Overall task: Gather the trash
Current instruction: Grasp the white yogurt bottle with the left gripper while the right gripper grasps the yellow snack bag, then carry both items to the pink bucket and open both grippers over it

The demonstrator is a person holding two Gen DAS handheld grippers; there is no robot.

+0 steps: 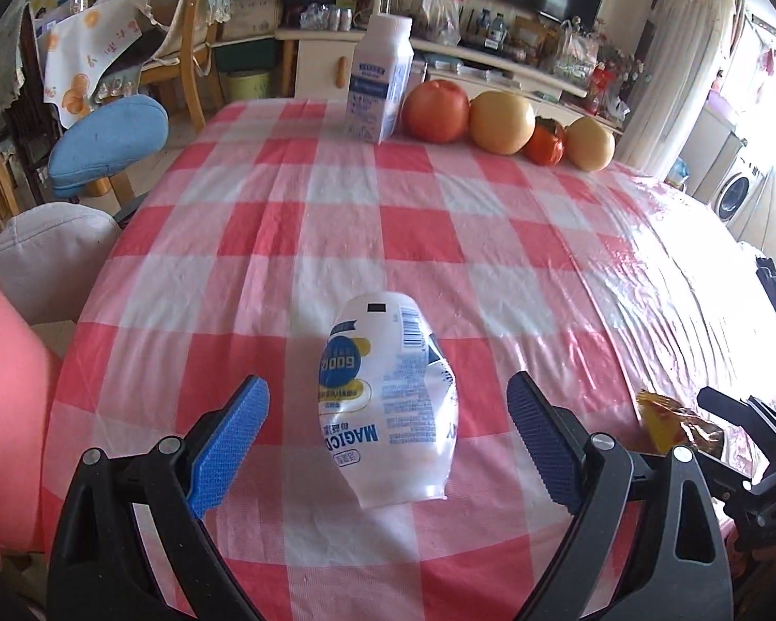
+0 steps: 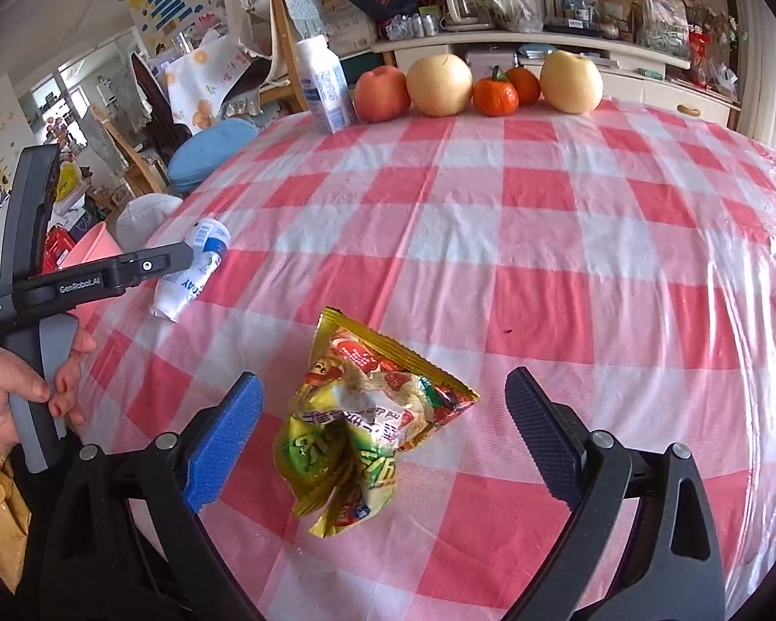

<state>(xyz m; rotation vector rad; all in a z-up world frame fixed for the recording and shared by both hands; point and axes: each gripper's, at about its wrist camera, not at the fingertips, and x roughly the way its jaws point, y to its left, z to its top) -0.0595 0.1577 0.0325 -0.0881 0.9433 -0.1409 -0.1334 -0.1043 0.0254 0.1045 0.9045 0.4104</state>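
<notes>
A crushed white plastic bottle (image 1: 390,403) with blue and yellow print lies on the red-and-white checked tablecloth (image 1: 388,217). My left gripper (image 1: 388,414) is open, its blue pads on either side of the bottle without touching it. A crumpled yellow snack wrapper (image 2: 367,419) lies on the cloth between the wide-open pads of my right gripper (image 2: 385,414). The wrapper also shows at the right in the left wrist view (image 1: 677,422). The bottle (image 2: 189,279) and the left gripper's body show at the left in the right wrist view.
A white milk carton (image 1: 380,83) and a row of fruit (image 1: 502,121) stand along the table's far edge. A pink bin (image 1: 0,414) is beside the table at the left, next to a blue-cushioned chair (image 1: 108,139).
</notes>
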